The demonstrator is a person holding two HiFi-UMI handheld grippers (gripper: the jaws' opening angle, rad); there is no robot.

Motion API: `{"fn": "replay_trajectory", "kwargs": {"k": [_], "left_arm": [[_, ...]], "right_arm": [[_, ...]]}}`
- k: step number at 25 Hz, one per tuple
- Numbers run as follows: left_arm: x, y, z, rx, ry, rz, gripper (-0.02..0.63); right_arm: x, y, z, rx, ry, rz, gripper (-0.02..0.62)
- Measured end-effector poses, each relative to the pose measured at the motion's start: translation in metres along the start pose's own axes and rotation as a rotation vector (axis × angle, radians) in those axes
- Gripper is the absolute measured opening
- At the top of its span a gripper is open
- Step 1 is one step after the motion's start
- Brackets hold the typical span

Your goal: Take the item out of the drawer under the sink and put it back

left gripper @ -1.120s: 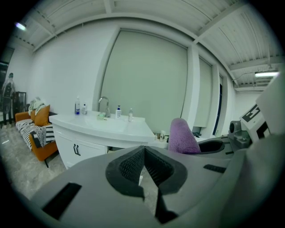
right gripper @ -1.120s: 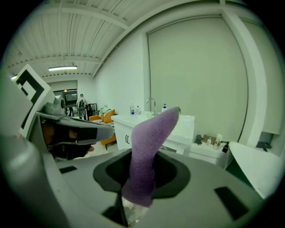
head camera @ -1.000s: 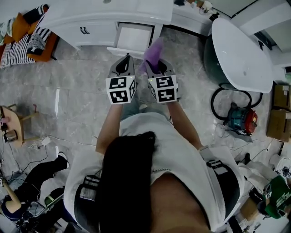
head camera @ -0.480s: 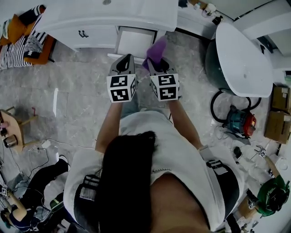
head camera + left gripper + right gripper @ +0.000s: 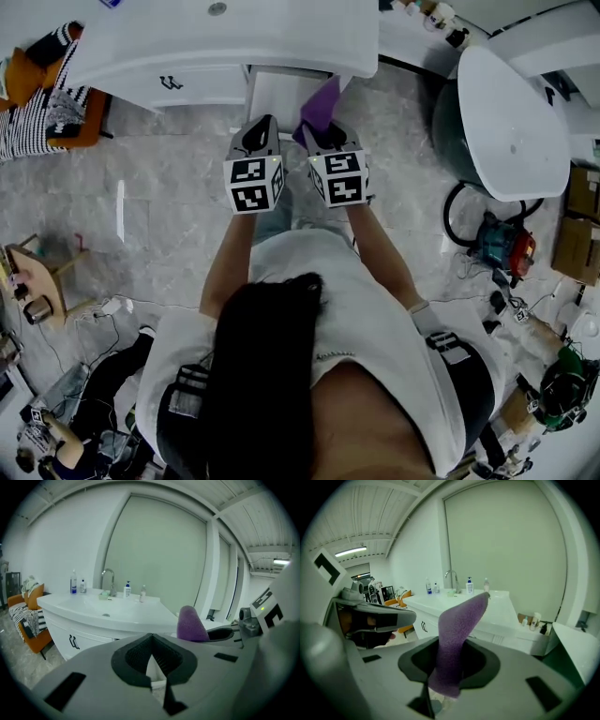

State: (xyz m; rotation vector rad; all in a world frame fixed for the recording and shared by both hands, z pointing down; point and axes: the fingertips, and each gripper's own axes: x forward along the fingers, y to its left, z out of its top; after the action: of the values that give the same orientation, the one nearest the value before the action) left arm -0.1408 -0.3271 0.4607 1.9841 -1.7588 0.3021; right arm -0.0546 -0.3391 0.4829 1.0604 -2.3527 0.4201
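- My right tool [image 5: 440, 688] is clamped on the purple item [image 5: 457, 630]. Its jaws pinch the lower end, and the rest stands up and leans away from me.
- The purple item looks soft and fuzzy; whether it is a cloth or a sponge strip I cannot tell.
- My left tool [image 5: 157, 665] is closed, its tips meeting with nothing between them. It is level with the right tool and just beside it.
- In the head view both tools point at the drawer [image 5: 277, 94], which stands pulled out beneath the sink surface [image 5: 234, 37].
- The purple item's free end reaches over the drawer's right front corner, above it and not inside.
- On the sink surface stand a faucet [image 5: 108, 576] and a few bottles [image 5: 73, 583].
- An orange chair [image 5: 56, 103] is off to the left, and a white bathtub [image 5: 511, 112] to the right.
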Motion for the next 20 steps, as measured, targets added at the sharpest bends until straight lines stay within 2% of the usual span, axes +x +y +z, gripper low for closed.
{"fn": "replay_trajectory", "kwargs": {"k": [10, 20], "left_arm": [[0.056, 0.034, -0.006, -0.005, 0.090, -0.039, 0.003], [0.113, 0.059, -0.035, -0.034, 0.173, -0.059, 0.003]], "right_arm": [[0.070, -0.012, -0.008, 0.092, 0.098, -0.023, 0.126], [0.128, -0.029, -0.043, 0.168, 0.204, -0.051, 0.126]]}}
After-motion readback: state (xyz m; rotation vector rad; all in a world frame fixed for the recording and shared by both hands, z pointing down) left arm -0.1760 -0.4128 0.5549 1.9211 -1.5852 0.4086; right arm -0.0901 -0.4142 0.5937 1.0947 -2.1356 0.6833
